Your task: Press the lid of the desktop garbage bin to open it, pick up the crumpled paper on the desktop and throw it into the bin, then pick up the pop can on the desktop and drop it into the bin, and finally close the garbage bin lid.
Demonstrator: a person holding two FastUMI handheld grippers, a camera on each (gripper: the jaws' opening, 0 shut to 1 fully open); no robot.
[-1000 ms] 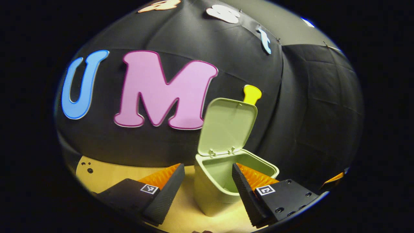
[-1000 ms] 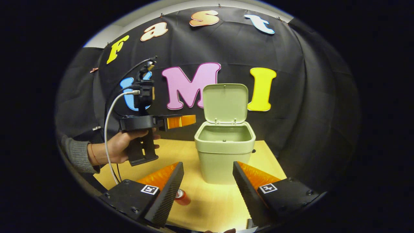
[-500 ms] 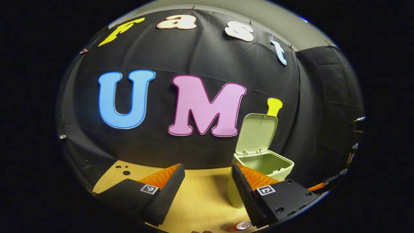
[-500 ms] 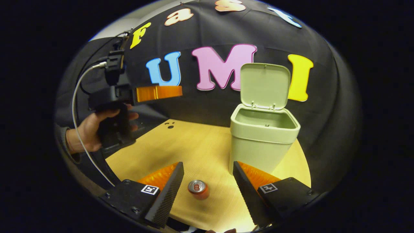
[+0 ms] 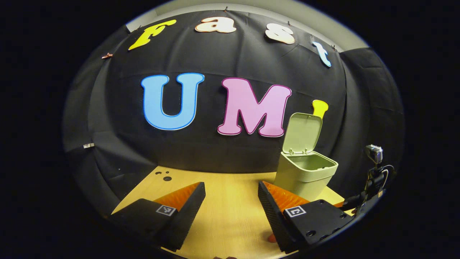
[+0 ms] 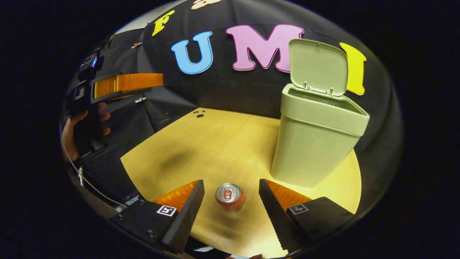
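- Right gripper view: right gripper (image 6: 230,212) at bottom centre, jaws apart, nothing between the fingers but air.
- Pop can (image 6: 229,196) stands upright on the bench (image 6: 201,144), lower centre of frame, in the gap between the two fingers and touching neither.
- Garbage bin (image 6: 316,140) at right of frame, standing on the bench; lid (image 6: 318,66) raised upright at upper right, bin mouth open.
- Left gripper (image 6: 118,83) at upper left of the same view, held by a hand (image 6: 73,131), above the bench's edge and well apart from the bin.
- Left gripper view: left gripper (image 5: 230,212) at bottom centre, jaws apart and empty; bin at centre right, lid up.
- Contents of the bin cannot be made out.
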